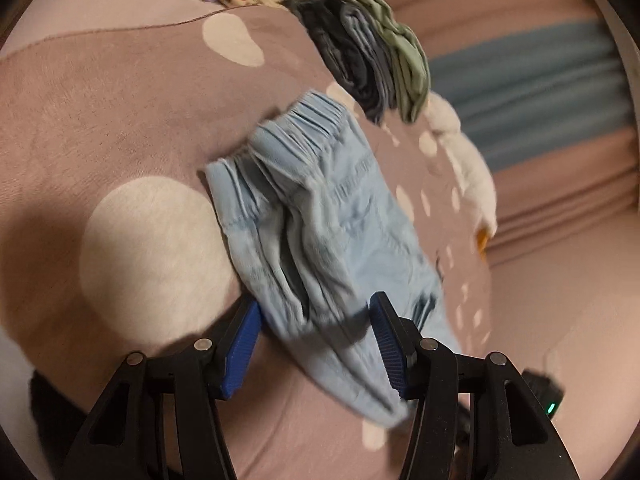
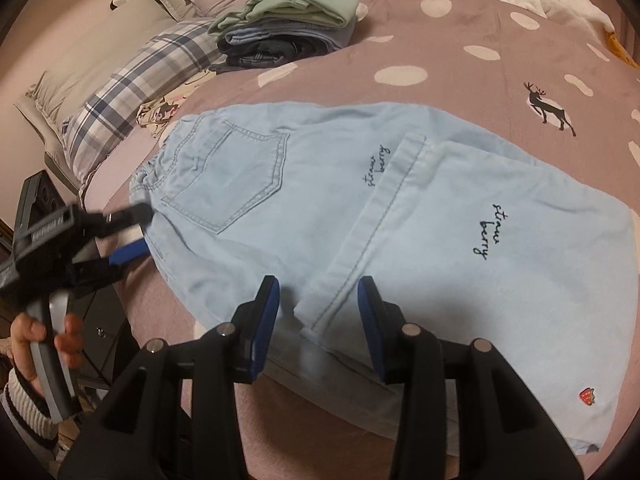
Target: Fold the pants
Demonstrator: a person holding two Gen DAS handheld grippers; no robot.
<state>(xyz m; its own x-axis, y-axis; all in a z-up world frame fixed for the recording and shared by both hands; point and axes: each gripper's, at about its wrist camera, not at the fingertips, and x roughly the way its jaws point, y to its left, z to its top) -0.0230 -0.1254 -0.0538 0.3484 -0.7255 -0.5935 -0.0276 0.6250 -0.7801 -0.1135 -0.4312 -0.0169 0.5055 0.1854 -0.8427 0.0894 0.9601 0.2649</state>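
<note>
Reading layout: pale blue pants (image 2: 360, 216) lie flat on the dotted mauve bedspread (image 2: 460, 40), already folded over, one leg hem doubled back toward the waist
long axis: runs from the elastic waistband, on the side of the folded clothes stack (image 2: 288, 20), out to the strawberry-patch end
left gripper (image 1: 316, 320): at the waistband side edge, jaws parted, cloth between them in its own view, pads not pressing
right gripper (image 2: 318, 308): over the near long edge, jaws straddling the doubled-back hem, apart, nothing pinched
nearer: right one to the hem fold, left one to the waistband; so a fold from waist toward hem looks likely
writing: "straw berry" stitched in dark script twice on the pants; small red strawberry patch (image 2: 586, 396) far from the waistband
other marks: dark deer print (image 2: 548, 110) on the bedspread beyond the pants
</note>
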